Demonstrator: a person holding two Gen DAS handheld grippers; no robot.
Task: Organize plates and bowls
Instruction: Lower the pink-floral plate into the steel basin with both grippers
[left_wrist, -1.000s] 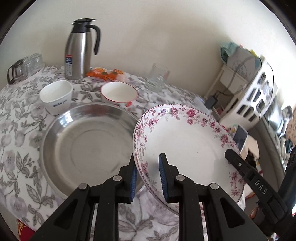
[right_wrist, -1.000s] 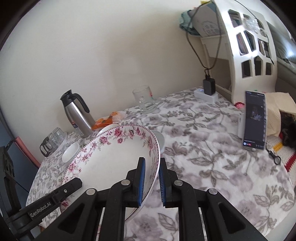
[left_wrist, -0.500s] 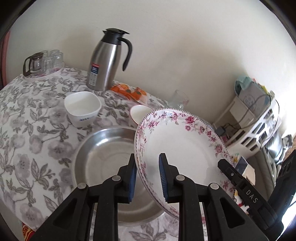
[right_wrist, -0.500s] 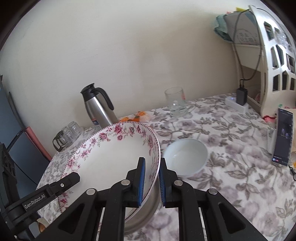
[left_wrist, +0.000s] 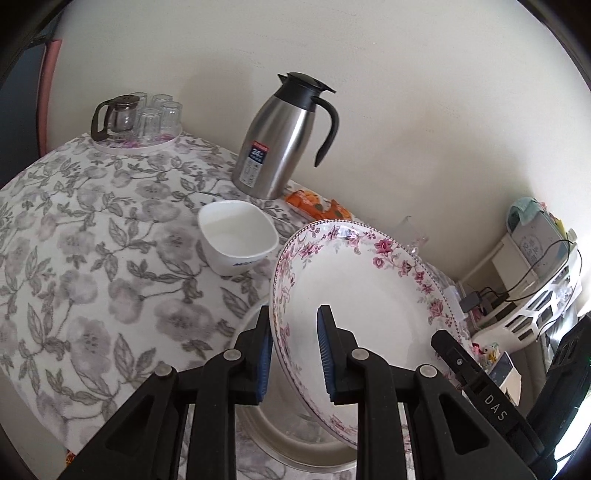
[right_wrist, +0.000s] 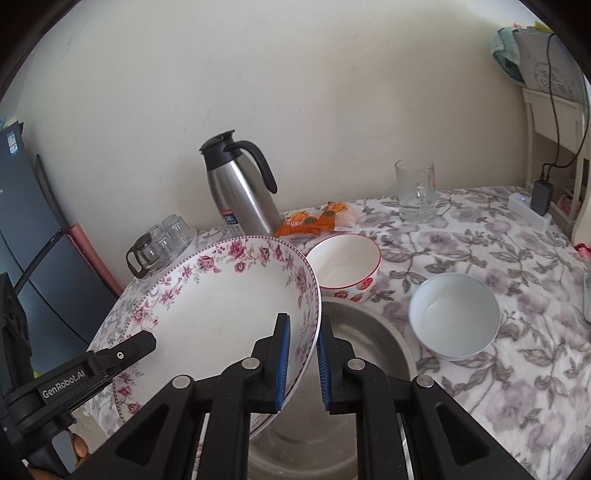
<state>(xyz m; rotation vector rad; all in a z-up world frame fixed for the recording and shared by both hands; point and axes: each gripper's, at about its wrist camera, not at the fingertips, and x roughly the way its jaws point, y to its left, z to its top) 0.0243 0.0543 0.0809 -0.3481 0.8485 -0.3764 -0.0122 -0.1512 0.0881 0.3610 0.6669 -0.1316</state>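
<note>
Both grippers hold one floral-rimmed plate (left_wrist: 369, 295) (right_wrist: 221, 314) in the air, tilted. My left gripper (left_wrist: 295, 354) is shut on its left rim, my right gripper (right_wrist: 303, 365) shut on its right rim. Under the plate lies a steel basin (right_wrist: 373, 339) (left_wrist: 266, 435), partly hidden. A square white bowl (left_wrist: 238, 242) stands left of the plate. In the right wrist view a red-rimmed bowl (right_wrist: 347, 269) sits behind the basin and a plain white bowl (right_wrist: 456, 319) to its right.
A steel thermos jug (left_wrist: 284, 136) (right_wrist: 240, 195) stands by the wall, an orange snack packet (right_wrist: 314, 221) beside it. A tray of glasses with a small pot (left_wrist: 136, 118) is at the far left, a glass mug (right_wrist: 415, 192) at the back right. A white shelf (left_wrist: 535, 295) stands past the table.
Both grippers carried the plate leftward across the table over the basin. The square bowl, jug and glasses tray now sit nearer centre; the phone left the right view.
</note>
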